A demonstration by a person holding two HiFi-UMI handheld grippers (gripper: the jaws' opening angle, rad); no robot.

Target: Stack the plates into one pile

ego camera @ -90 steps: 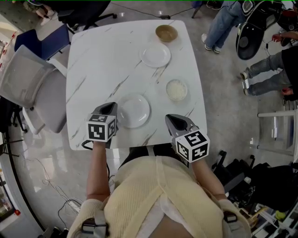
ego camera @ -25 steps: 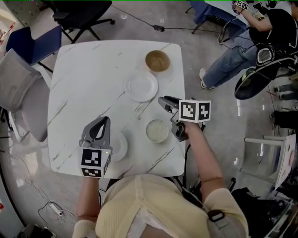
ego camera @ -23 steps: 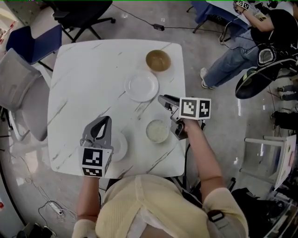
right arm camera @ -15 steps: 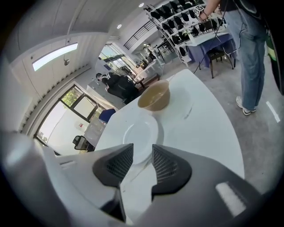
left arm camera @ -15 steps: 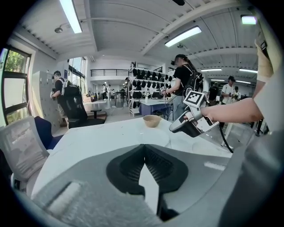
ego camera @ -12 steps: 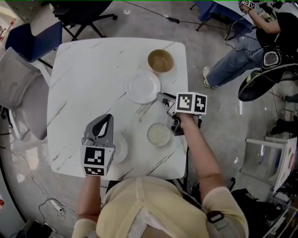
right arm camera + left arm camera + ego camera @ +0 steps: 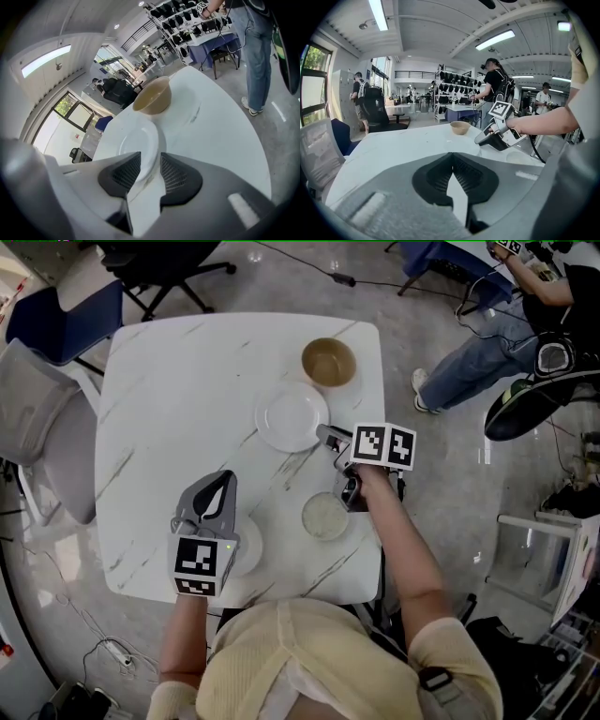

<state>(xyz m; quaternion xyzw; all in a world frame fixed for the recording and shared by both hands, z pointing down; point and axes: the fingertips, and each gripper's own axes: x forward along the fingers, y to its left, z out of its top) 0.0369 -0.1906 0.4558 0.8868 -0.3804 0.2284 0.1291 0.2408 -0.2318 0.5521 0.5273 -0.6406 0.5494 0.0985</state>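
Right gripper jaws apart, plate rim between

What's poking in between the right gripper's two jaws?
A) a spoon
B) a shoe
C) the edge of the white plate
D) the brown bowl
C: in the right gripper view, the rim of the white plate sits in the gap between the open jaws of the right gripper, and the brown bowl stands farther off.

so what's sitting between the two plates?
Nothing: in the head view only bare marble table separates the far plate from the near plate.
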